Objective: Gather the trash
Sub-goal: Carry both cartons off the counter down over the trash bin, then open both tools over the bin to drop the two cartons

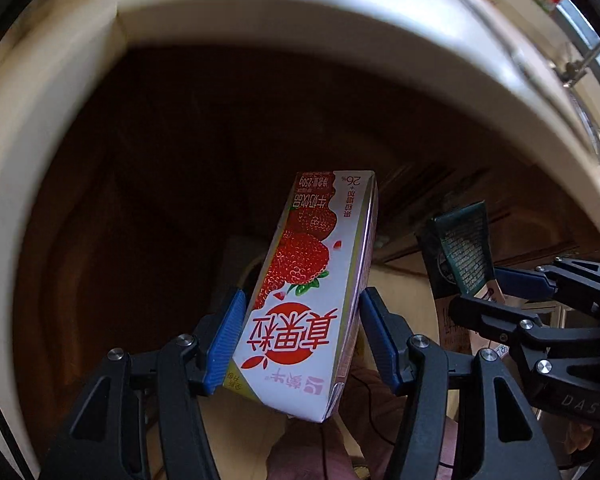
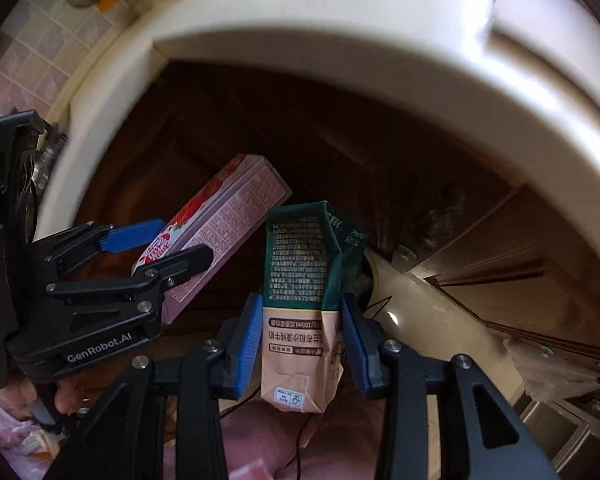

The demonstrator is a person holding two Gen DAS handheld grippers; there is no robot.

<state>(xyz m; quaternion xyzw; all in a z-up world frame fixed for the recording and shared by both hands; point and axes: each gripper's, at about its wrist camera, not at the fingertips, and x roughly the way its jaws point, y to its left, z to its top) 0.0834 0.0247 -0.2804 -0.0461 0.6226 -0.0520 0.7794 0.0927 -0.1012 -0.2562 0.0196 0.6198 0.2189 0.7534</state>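
Strawberry milk carton (image 1: pixel 304 300) clamped between the blue pads (image 1: pixel 226 340) of the left gripper (image 1: pixel 302 336), gripped on its two narrow sides near the brand end. Long axis running up and away from the jaws, leaning a little to the right, printed front toward the left wrist camera, lettering upside down. Far end reaching out over dark brown surfaces below, hard to make out, under the thick cream rim (image 1: pixel 260 12) arching across the top.

Green-and-beige carton (image 2: pixel 304 300) pinched likewise by the right gripper (image 2: pixel 300 340), blue pads (image 2: pixel 248 344) pressing its sides at the beige lower part. Crumpled and dented; long axis pointing up and away, nearly straight, green end farthest from the jaws, folded beige end nearest the camera.

Both cartons held side by side, close but apart: seen from the right wrist, strawberry carton slanting up to the right, just left of the green one. Pink sleeve (image 2: pixel 260 440) visible beneath the right gripper.
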